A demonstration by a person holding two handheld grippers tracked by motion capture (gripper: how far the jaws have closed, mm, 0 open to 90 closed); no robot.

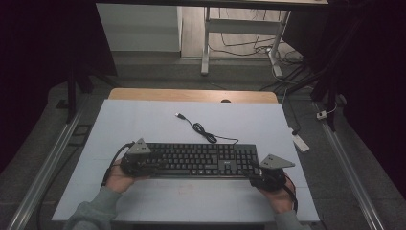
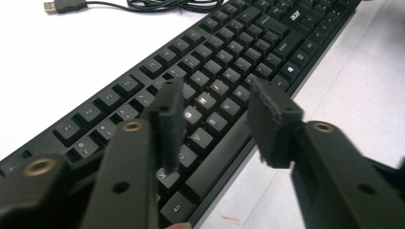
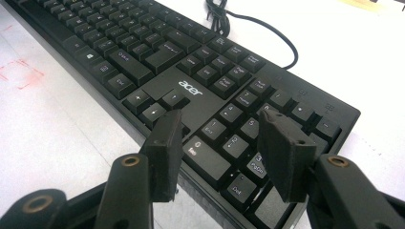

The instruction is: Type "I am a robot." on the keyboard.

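Note:
A black Acer keyboard (image 1: 196, 160) lies flat across the near half of the white board. Its cable (image 1: 201, 129) trails toward the far side and ends in a loose USB plug (image 1: 180, 115). My left gripper (image 1: 142, 163) is at the keyboard's left end. In the left gripper view it (image 2: 215, 95) stands open just above the letter keys (image 2: 229, 52) near the front edge. My right gripper (image 1: 262, 175) is at the right end. In the right gripper view it (image 3: 220, 119) stands open over the number pad (image 3: 229, 138), holding nothing.
The white board (image 1: 143, 120) lies on a wooden table (image 1: 191, 95). Metal rails (image 1: 48, 163) run along both sides. A white power strip (image 1: 300, 142) and loose cables lie on the floor at the right. A desk frame (image 1: 206, 43) stands beyond. Faint red marks (image 3: 19, 74) dot the board.

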